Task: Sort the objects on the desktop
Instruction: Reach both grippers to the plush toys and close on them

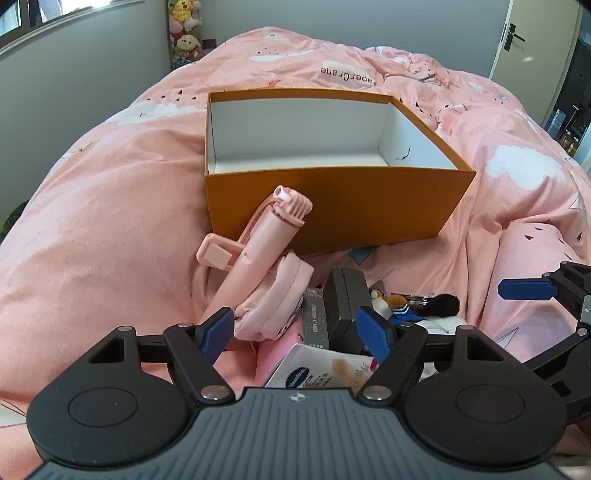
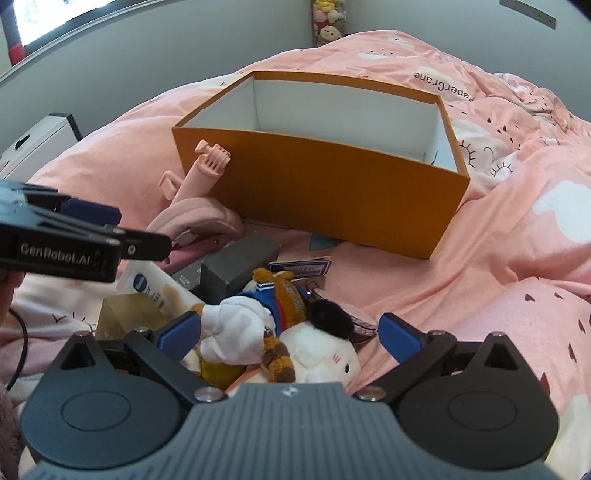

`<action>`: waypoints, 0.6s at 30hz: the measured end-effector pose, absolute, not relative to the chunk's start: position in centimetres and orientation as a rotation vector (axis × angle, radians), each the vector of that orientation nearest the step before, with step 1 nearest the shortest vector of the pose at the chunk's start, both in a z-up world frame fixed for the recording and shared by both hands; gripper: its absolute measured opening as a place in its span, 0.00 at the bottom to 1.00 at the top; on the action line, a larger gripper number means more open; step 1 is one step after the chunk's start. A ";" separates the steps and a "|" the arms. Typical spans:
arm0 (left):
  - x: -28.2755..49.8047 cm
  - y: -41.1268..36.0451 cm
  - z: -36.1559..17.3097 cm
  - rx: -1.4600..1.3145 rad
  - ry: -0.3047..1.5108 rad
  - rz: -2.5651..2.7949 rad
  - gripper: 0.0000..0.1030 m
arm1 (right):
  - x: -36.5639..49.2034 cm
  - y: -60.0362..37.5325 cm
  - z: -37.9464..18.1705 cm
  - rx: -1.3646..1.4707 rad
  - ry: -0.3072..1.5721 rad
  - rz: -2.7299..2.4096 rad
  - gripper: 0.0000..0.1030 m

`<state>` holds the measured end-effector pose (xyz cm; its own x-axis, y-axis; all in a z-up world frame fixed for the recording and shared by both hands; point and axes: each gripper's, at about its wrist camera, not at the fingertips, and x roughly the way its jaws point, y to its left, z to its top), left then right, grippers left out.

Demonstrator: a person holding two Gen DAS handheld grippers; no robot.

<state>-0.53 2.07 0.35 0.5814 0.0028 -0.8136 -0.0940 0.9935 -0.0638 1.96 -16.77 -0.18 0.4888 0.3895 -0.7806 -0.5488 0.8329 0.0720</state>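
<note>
An open orange box with a bare white inside stands on the pink duvet; it also shows in the right wrist view. A pink handheld fan leans on its front wall over a pink pouch. My left gripper is open, its fingers either side of the pouch, a dark grey box and a Vaseline tube. My right gripper is open and empty around a pile of plush toys; one finger of it shows in the left wrist view.
A blue card lies by the box front. A yellowish clear box sits left of the toys. The pink duvet is rumpled, with folds on the right. Stuffed toys stand in the far corner. A door is at the right.
</note>
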 end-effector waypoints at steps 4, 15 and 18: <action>-0.2 1.9 0.1 -0.116 1.021 0.057 0.84 | 1.9 -16.9 -0.2 -0.197 0.892 0.572 0.99; -0.3 1.0 0.2 -0.089 1.005 0.064 0.84 | 2.0 -17.7 -0.5 -0.171 0.898 0.566 0.99; -0.3 1.0 0.2 -0.100 0.994 0.050 0.84 | 2.1 -18.0 -0.5 -0.156 0.909 0.568 0.99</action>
<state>-0.27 0.98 0.18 0.5445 -0.0037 -0.8387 -0.0880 0.9942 -0.0614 2.14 -18.01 -0.54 0.4797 0.3994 -0.7813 -0.5278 0.8426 0.1066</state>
